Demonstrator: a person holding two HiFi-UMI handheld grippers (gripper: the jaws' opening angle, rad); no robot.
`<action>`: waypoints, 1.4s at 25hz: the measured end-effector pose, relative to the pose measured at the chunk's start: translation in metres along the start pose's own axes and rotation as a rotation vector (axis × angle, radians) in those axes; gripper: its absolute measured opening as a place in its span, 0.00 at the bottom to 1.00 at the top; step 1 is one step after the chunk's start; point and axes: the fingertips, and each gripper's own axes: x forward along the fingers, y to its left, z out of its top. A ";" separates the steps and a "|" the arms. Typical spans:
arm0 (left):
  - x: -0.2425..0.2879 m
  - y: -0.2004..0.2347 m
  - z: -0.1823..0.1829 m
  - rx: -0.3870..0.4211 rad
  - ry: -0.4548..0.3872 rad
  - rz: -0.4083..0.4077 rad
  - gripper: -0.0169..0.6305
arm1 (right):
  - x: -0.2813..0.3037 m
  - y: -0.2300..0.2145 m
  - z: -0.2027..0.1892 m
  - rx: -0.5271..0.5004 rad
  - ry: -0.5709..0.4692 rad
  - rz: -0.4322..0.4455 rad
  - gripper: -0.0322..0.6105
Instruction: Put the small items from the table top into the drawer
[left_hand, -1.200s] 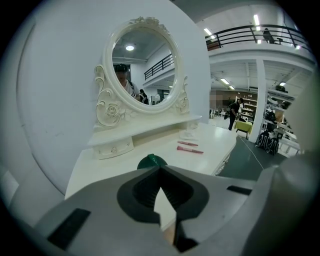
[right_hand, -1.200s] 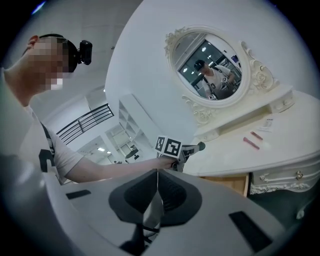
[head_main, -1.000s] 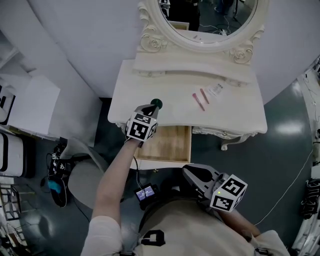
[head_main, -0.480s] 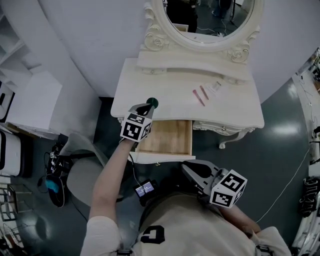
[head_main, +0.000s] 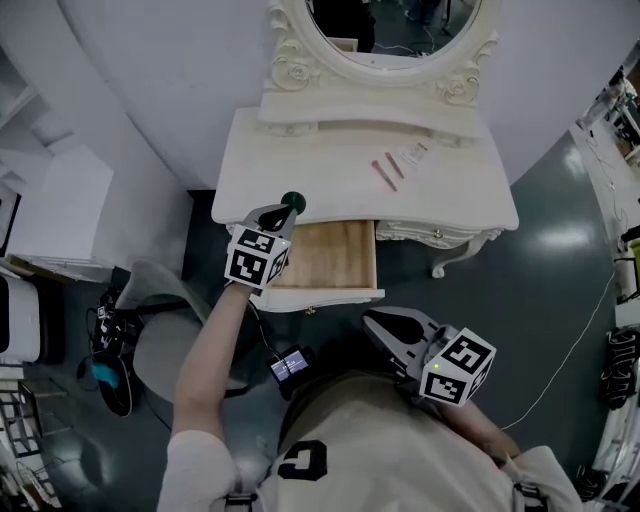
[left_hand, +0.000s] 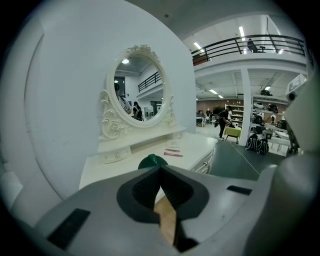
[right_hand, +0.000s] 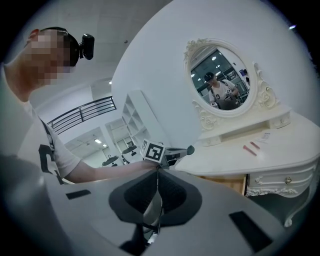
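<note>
My left gripper (head_main: 283, 211) is shut on the edge of a small round green item (head_main: 294, 202) and holds it over the front edge of the white dressing table (head_main: 470, 205), by the left rear corner of the open wooden drawer (head_main: 325, 255). In the left gripper view the green item (left_hand: 152, 160) peeks over the closed jaws. Two pink sticks (head_main: 385, 171) and a white packet (head_main: 411, 155) lie on the table top to the right. My right gripper (head_main: 372, 322) is shut and empty, low in front of the drawer near the person's body.
An oval mirror (head_main: 395, 25) in a carved frame stands at the table's back. On the floor to the left are a grey seat (head_main: 165, 335) and shoes (head_main: 105, 370); a small lit device (head_main: 290, 365) lies below the drawer. White shelving lines the left side.
The left gripper has drawn back with the green item from the table top toward the front edge and the drawer. The right gripper has shifted slightly.
</note>
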 end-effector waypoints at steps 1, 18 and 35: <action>-0.003 -0.001 0.002 -0.005 -0.004 0.001 0.11 | -0.002 0.000 0.003 -0.005 -0.006 0.001 0.09; -0.041 -0.053 0.008 -0.074 -0.019 0.044 0.11 | -0.049 -0.033 0.013 -0.008 -0.023 0.059 0.09; -0.067 -0.110 0.005 -0.147 -0.010 0.210 0.11 | -0.092 -0.066 0.025 0.001 -0.076 0.159 0.09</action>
